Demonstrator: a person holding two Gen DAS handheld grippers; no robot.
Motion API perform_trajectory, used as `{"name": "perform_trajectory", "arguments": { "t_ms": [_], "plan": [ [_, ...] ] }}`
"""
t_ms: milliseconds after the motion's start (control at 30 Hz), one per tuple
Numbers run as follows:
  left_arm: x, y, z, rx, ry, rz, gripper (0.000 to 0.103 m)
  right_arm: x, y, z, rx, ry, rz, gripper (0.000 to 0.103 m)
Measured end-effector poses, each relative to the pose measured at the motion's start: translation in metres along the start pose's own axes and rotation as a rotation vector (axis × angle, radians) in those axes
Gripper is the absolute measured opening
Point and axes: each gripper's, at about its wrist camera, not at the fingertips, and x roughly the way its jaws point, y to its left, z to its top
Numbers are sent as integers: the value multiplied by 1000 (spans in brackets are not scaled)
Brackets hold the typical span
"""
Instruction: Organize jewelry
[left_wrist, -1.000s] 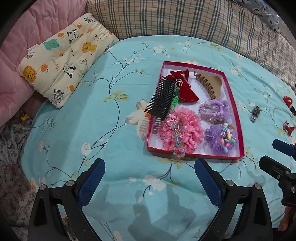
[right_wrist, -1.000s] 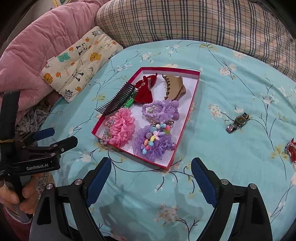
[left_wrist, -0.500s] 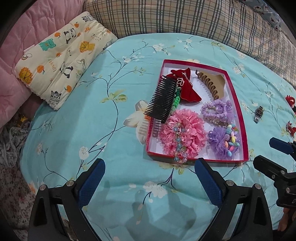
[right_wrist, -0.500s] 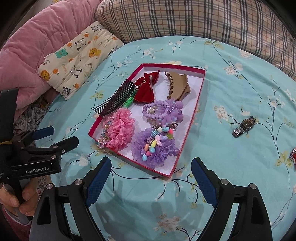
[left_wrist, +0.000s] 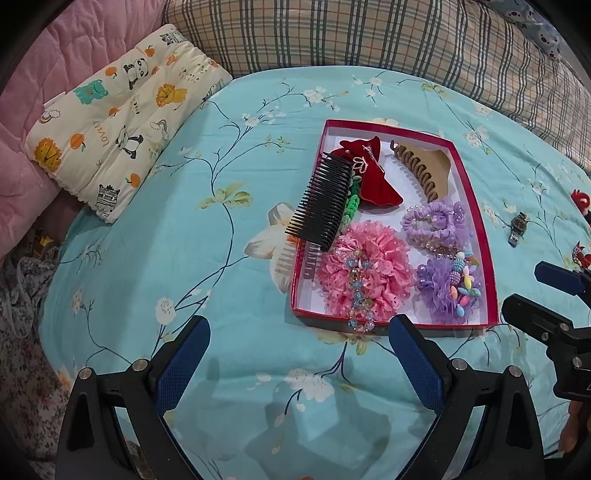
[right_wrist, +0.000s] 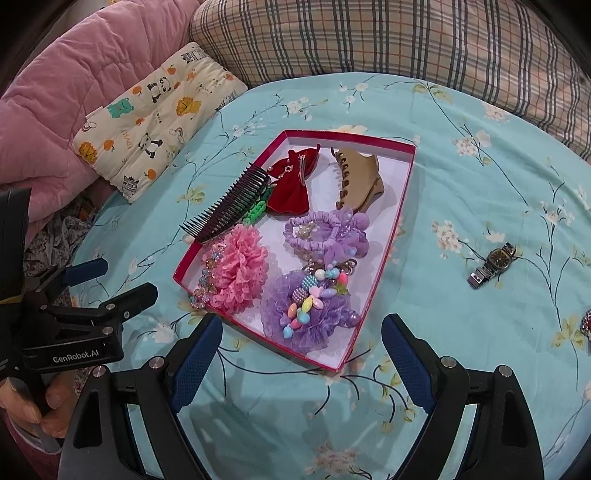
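We hold both tongs above the bed (left_wrist: 147, 240), empty — the left tongs (left_wrist: 299, 354) spread wide, the right tongs (right_wrist: 301, 349) spread wide too. The red tray (right_wrist: 400, 206) lies ahead, its long axis running away from us. A black comb (left_wrist: 323, 199) leans over its left rim, teeth pointing left. The watch (right_wrist: 493, 264) lies on the sheet right of the tray, strap running near-to-far.
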Motion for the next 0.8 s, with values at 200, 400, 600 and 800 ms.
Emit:
{"name": "perform_trajectory", "arguments": {
  "t_ms": [200, 400, 600, 800],
  "plan": [
    [0, -1, 1, 0, -1, 3, 98, 2, 1, 3, -4, 0, 0, 90],
    [0, -2, 2, 6, -10, 5, 98, 2, 1, 4, 0, -2, 0, 90],
    [-2, -4, 2, 14, -15, 7, 98, 4, 1, 8, -2, -7, 2, 90],
    [-3, -5, 2, 17, -19, 9, 98, 3, 1, 8, -2, -10, 4, 90]
  ]
}}
